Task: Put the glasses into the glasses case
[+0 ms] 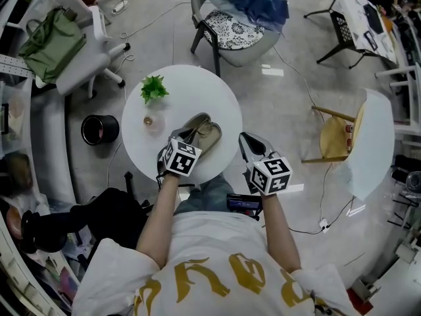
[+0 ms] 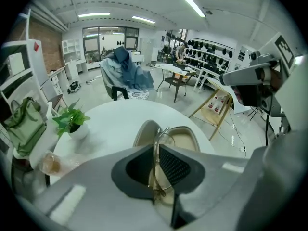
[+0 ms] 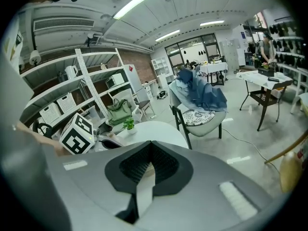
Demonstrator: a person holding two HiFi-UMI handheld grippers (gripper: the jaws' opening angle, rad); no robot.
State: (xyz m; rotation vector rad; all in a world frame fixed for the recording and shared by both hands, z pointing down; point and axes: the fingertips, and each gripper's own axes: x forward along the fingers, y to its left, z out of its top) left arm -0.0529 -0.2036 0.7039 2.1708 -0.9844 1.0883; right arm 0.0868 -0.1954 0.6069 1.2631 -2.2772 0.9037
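Observation:
The glasses case (image 1: pixel 205 129) lies open on the round white table (image 1: pixel 191 91), its beige inside (image 2: pixel 186 139) facing up. My left gripper (image 1: pixel 186 137) hovers at the case's near end, shut on the thin-framed glasses (image 2: pixel 156 139). In the left gripper view the glasses stand edge-on between the jaws (image 2: pixel 155 150), right in front of the open case. My right gripper (image 1: pixel 245 138) hangs off the table's right edge, apart from the case. Its jaws (image 3: pixel 150 144) are shut with nothing in them.
A small potted plant (image 1: pixel 153 87) and a small brownish object (image 1: pixel 148 120) sit on the table's left side. A chair with blue cloth (image 1: pixel 240 18) stands behind the table, a black bin (image 1: pixel 100 129) on its left and a yellow chair (image 1: pixel 335 137) on its right.

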